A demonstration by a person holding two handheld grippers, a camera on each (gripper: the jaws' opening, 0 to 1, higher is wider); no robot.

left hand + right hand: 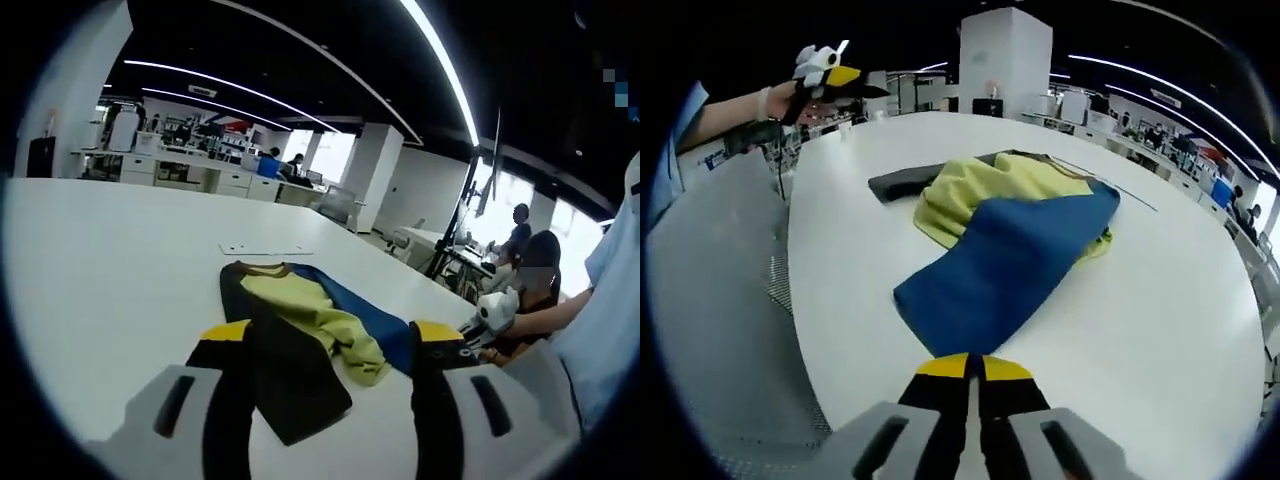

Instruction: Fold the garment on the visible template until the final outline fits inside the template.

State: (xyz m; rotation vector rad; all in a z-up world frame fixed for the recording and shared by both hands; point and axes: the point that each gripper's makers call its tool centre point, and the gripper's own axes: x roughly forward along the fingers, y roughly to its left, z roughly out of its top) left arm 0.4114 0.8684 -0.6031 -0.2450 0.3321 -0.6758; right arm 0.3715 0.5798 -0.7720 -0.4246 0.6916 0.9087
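On the white table (1180,300) lies the garment (1010,240); left claw (330,345) wide, right claw (973,367) closed, empty.

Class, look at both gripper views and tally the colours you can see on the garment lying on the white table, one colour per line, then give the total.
Garment on the table:
Blue panel: 1
Yellow-green panel: 1
Black panel: 1
Total: 3 colours on 1 garment.

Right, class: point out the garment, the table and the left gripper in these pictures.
garment (1005,265): right gripper view, on its blue panel.
table (110,250): left gripper view, bare white top.
left gripper (862,83): right gripper view, at its yellow-and-black jaw tips.
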